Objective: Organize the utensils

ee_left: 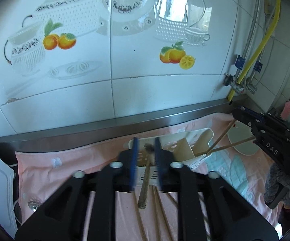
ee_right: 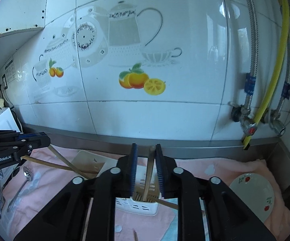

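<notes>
A white slotted utensil holder (ee_left: 193,146) (ee_right: 143,202) stands on a pink towel (ee_left: 68,164). My left gripper (ee_left: 146,150) has its jaws apart around a thick bamboo stick with a dark tip (ee_left: 145,182) that hangs loose between them, over the holder's left part. Several chopsticks (ee_left: 161,210) lie on the towel below. My right gripper (ee_right: 146,156) is open, with a chopstick (ee_right: 149,172) standing in the holder between its fingers. Two more chopsticks (ee_left: 223,140) lean out of the holder.
A flowered white plate (ee_right: 253,194) lies right of the holder. A metal slotted spoon (ee_right: 22,184) lies on the towel at left. A steel counter ledge (ee_left: 125,124) and tiled wall stand behind. Hoses and valves (ee_right: 251,120) fill the right corner.
</notes>
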{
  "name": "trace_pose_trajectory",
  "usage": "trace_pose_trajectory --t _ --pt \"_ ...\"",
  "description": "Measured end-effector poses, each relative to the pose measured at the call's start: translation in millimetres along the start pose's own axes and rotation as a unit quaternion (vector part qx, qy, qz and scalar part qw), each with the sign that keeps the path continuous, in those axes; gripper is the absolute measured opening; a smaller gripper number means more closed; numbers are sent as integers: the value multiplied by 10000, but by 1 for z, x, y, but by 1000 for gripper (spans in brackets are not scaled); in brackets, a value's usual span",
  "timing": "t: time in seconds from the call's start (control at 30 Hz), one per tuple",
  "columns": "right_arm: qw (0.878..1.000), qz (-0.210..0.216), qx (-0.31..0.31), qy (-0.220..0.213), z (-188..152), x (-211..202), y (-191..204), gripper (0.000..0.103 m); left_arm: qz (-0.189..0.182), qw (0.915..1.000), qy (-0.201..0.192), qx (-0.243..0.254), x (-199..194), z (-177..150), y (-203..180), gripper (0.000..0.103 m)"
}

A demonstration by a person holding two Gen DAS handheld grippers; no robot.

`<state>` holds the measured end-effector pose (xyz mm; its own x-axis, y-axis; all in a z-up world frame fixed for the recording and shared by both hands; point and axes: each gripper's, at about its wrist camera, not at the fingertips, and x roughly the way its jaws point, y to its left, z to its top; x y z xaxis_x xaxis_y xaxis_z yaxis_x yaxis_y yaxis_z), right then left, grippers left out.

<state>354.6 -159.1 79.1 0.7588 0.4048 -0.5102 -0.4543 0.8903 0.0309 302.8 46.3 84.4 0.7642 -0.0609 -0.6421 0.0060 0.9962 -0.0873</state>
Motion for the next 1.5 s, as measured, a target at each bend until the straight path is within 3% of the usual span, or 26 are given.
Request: trace_pose_trajectory --t 0.2,0.37,0.6,0.77,1.33,1.5 --pt "9998 -63 -79 -162 2 -24 0 35 -38 9996 -270 5 -26 -3 0 29" --pt "9990 -136 -240 -361 -2 -55 5 49 -44 9987 -503 22 -55 -11 -1 38" --pt "9971 -198 -464 -572 -12 -94 15 61 -117 9963 -846 -26 -96 -36 -4 47" --pt "9965 -162 -544 -611 -34 -119 23 68 -114 9955 -944 -49 -113 -65 -5 51" --pt "9977 -86 -577 -351 -127 -155 42 85 61 9953 -968 -10 -123 -161 -14 91" --pt "9983 -86 -543 -215 -156 -159 43 85 255 9956 -888 -125 -117 -189 -9 92"
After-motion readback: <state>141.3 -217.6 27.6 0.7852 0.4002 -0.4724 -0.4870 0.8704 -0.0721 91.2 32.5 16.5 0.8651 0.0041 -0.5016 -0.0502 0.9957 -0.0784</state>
